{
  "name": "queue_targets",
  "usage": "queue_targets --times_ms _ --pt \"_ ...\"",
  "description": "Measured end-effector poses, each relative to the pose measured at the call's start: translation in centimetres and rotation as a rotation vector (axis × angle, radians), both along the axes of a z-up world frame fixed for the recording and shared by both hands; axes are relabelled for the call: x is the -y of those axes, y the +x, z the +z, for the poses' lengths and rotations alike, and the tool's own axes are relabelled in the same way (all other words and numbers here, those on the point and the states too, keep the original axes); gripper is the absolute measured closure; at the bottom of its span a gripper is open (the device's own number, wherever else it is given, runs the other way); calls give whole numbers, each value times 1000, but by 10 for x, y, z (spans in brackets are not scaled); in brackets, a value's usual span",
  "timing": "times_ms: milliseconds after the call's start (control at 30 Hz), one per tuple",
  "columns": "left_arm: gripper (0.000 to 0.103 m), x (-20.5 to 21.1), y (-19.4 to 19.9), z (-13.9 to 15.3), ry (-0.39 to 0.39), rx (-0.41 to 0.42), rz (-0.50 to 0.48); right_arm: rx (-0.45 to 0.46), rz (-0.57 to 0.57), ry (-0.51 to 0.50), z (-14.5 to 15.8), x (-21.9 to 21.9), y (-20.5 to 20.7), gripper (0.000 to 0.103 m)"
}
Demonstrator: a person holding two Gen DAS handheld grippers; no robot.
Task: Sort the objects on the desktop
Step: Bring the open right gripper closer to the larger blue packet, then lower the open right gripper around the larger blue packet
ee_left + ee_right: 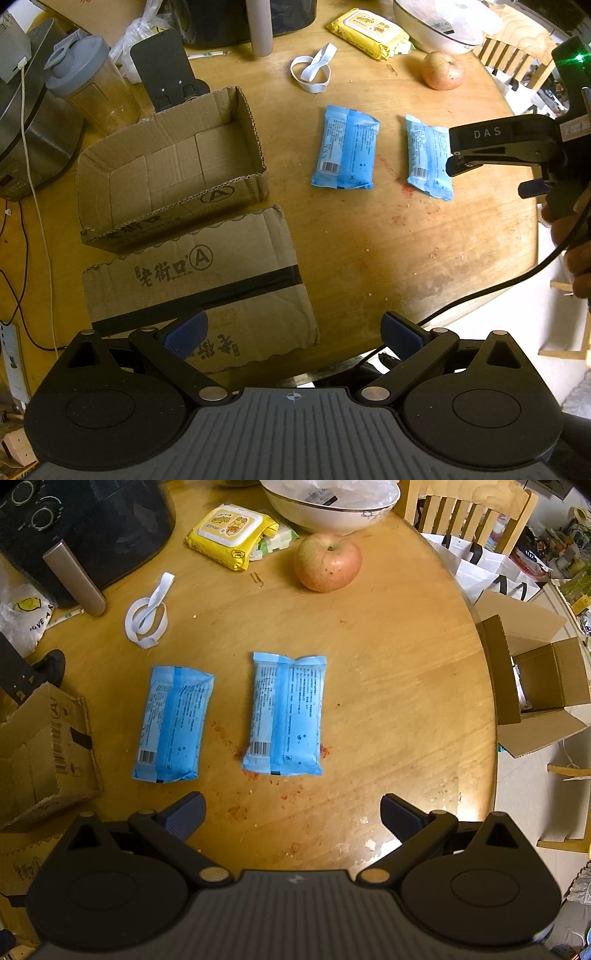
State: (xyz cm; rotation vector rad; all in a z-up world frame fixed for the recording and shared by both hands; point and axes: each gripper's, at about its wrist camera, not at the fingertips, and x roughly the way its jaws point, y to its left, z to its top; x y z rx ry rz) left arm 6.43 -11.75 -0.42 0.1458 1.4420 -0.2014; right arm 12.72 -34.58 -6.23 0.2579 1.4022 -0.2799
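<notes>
Two blue tissue packs lie side by side on the round wooden table: the left pack (345,147) (173,722) and the right pack (428,158) (286,714). An open, empty cardboard box (170,162) stands left of them, its corner also showing in the right wrist view (48,746). My left gripper (293,334) is open and empty, above the table's near edge. My right gripper (291,814) is open and empty, just short of the right pack; in the left wrist view its fingers (469,155) hang beside that pack.
A flat cardboard lid (199,288) lies in front of the box. An apple (328,562), a yellow wipes pack (231,535), a white bowl (332,511), a white strap (147,614), an air fryer (81,528) and a shaker bottle (88,81) stand at the back. Chairs and boxes lie beyond the right edge.
</notes>
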Motion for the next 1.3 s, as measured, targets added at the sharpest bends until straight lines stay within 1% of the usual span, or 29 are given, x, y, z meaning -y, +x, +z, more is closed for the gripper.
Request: queue_targets --times_ms 600,1300 --pt "0 -1 -1 -1 3 -2 0 12 7 -10 -1 5 17 0" --pt "0 -3 0 -3 8 -10 4 -1 5 -19 -11 10 38 0"
